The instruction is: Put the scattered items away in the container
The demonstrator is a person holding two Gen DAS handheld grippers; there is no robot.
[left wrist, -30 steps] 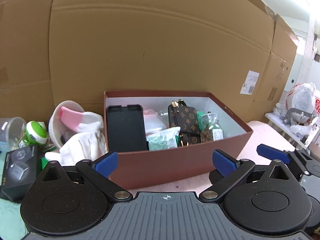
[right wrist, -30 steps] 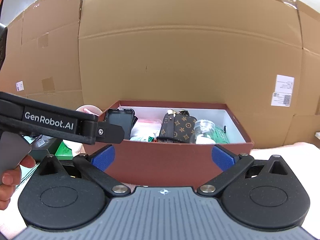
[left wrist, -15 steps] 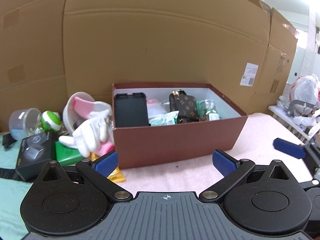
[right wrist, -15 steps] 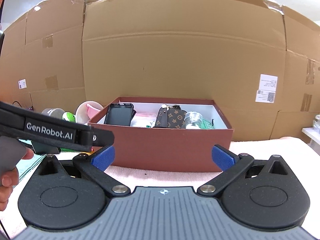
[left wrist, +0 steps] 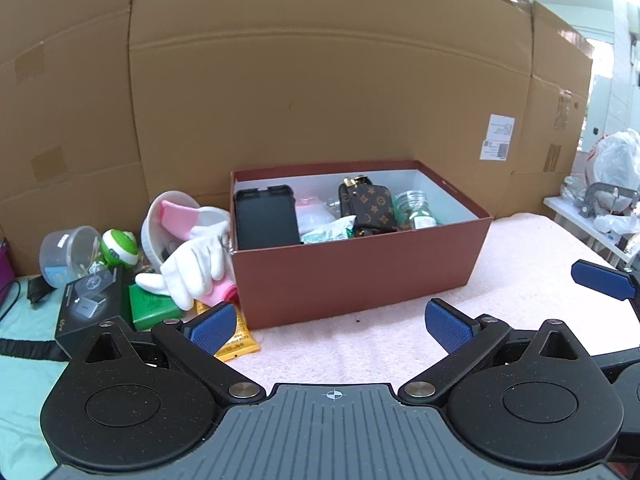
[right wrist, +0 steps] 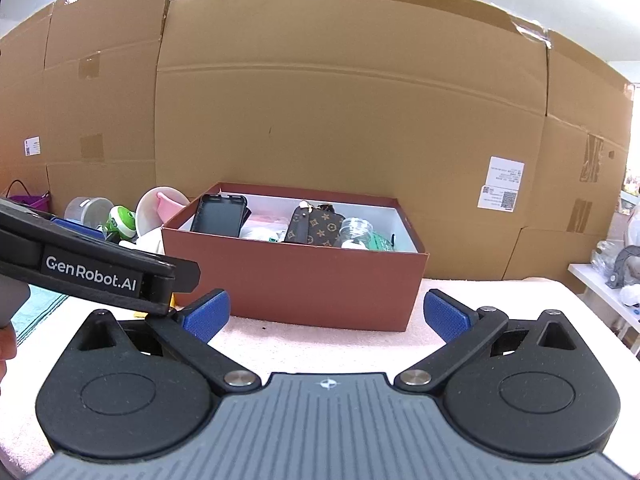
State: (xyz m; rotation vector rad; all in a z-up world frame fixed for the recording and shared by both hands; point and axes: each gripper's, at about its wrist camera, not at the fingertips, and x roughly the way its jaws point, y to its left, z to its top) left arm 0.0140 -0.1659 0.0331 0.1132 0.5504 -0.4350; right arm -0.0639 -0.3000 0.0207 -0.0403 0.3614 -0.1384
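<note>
A brown box (left wrist: 360,276) (right wrist: 304,292) stands on the pink cloth and holds a black phone case (left wrist: 266,220), a monogram pouch (left wrist: 372,208), a glass jar (left wrist: 416,210) and a green-white packet (left wrist: 328,232). Left of the box lie a white glove (left wrist: 192,268), a pink sock in a white bowl (left wrist: 172,216), a green box (left wrist: 154,306), a black box (left wrist: 88,300), a yellow tube (left wrist: 236,344), a green-white ball (left wrist: 118,248) and a clear tub (left wrist: 66,252). My left gripper (left wrist: 330,326) and right gripper (right wrist: 326,314) both hang open and empty in front of the box.
A tall cardboard wall (left wrist: 320,92) closes off the back. A teal cloth (left wrist: 20,360) covers the table's left part. A white side table with plastic bags (left wrist: 612,184) stands at the far right. The left gripper's body (right wrist: 92,272) crosses the right wrist view's left side.
Both grippers have drawn back from the box, which looks smaller now. More of the scattered items at its left has come into the left wrist view.
</note>
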